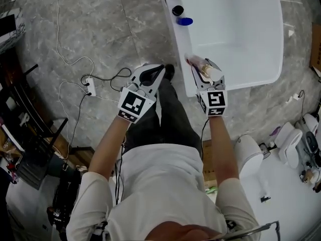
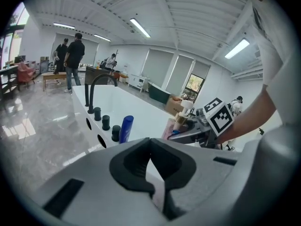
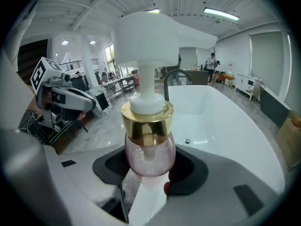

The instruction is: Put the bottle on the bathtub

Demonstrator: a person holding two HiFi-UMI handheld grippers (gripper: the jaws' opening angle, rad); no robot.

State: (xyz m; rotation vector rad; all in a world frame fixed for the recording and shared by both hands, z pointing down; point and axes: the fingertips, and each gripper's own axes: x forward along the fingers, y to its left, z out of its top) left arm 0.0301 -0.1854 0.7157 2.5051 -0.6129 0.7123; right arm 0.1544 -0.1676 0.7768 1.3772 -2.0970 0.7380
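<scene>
The bottle [image 3: 149, 145] is a pink pump bottle with a gold collar and a white pump head. My right gripper [image 3: 149, 175] is shut on its pink body. In the head view the bottle [image 1: 201, 67] and right gripper [image 1: 204, 74] hang over the near corner of the white bathtub [image 1: 186, 49]. My left gripper [image 1: 150, 77] hovers over the grey floor just left of the tub, with nothing in it. Its jaws meet at the tips in the left gripper view [image 2: 150, 141], which also shows the held bottle [image 2: 182, 117] to the right.
A blue bottle [image 1: 184, 21] and two black knobs [image 1: 177, 10] sit on the tub's left rim, by a black faucet [image 2: 91, 91]. A power strip with cables [image 1: 90, 87] lies on the floor. A toilet [image 1: 249, 157] is at right, dark shelving [image 1: 20, 124] at left.
</scene>
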